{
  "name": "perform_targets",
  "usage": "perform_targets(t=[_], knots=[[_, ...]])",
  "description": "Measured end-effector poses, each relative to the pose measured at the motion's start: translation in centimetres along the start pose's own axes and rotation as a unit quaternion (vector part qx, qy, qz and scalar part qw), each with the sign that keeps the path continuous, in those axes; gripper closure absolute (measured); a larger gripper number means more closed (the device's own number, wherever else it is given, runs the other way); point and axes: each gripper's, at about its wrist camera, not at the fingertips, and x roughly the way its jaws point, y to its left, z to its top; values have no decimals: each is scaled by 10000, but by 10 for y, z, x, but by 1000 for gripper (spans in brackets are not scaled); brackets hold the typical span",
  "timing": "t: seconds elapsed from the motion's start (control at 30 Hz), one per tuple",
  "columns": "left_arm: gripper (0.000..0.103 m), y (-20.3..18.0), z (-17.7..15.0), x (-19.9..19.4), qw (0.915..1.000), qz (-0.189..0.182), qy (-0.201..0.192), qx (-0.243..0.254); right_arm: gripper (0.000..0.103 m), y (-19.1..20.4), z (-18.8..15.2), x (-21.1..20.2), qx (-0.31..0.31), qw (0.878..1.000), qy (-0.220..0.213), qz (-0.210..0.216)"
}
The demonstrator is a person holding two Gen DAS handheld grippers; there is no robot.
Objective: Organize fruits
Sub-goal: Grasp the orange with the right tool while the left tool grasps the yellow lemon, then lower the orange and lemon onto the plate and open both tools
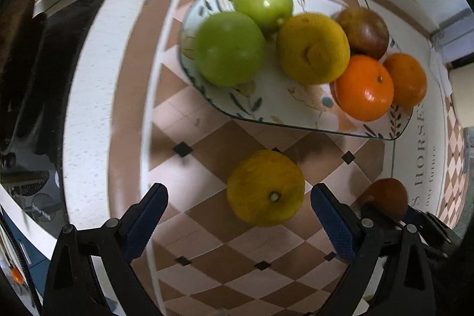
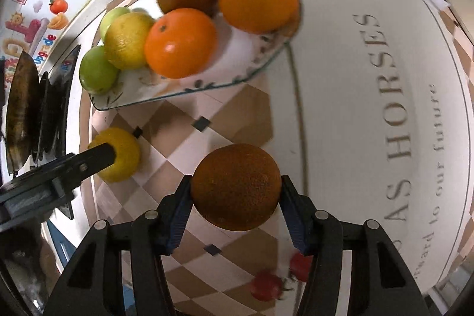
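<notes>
A patterned glass plate [image 1: 296, 111] holds two green apples [image 1: 229, 48], a yellow citrus [image 1: 312, 48], a dark red apple [image 1: 366, 31] and two oranges [image 1: 366, 88]. A loose yellow citrus [image 1: 266, 188] lies on the checkered mat, between the fingers of my open left gripper [image 1: 238, 209], which does not touch it. My right gripper [image 2: 235, 203] is shut on a dark brownish orange [image 2: 235, 187], held above the mat in front of the plate [image 2: 225, 79]. The left gripper [image 2: 97, 159] and yellow citrus [image 2: 124, 156] show at left in the right wrist view.
The checkered mat [image 1: 207, 227] lies on a white table with grey "HORSES" lettering [image 2: 391, 91]. Two small red fruits [image 2: 266, 285] lie near my right gripper. Dark pans [image 2: 23, 108] stand at the left edge.
</notes>
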Motion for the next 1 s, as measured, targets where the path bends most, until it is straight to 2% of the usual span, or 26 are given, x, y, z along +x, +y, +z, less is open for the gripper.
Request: perform_targets(t=[0.1, 0.13, 0.17, 0.23, 0.27, 0.37, 0.5, 0.67, 0.8, 1.0], knots=[[7, -8, -1, 7, 10000, 40, -75, 46, 43, -5, -4, -1, 31, 10000, -13, -38], [14, -10, -1, 8, 9999, 27, -101, 73, 43, -7, -4, -1, 45, 10000, -4, -48], [27, -14, -2, 10, 9998, 12, -125, 143, 43, -7, -5, 0, 47, 10000, 1, -59], [42, -23, -3, 14, 9994, -82, -144, 311, 43, -7, -6, 1, 36, 10000, 9, -61], [45, -27, -5, 14, 9991, -71, -173, 368, 43, -14, -5, -1, 21, 10000, 13, -63], [46, -38, -10, 12, 9982, 92, -294, 521, 44, -15, -7, -3, -18, 10000, -8, -55], [46, -40, -16, -1, 9986, -122, -335, 385, 44, -12, -2, -14, -22, 9999, -115, 52], [46, -44, -8, -40, 9964, -423, -663, 304, 44, -16, 15, -42, 144, 9984, -353, 418], [46, -40, 19, -50, 9955, -567, -730, 187, 44, -23, 52, -68, 276, 9953, -611, 699], [46, -26, 51, -33, 9933, -1010, -384, -403, 44, -25, 127, -79, 355, 9929, -820, 787]])
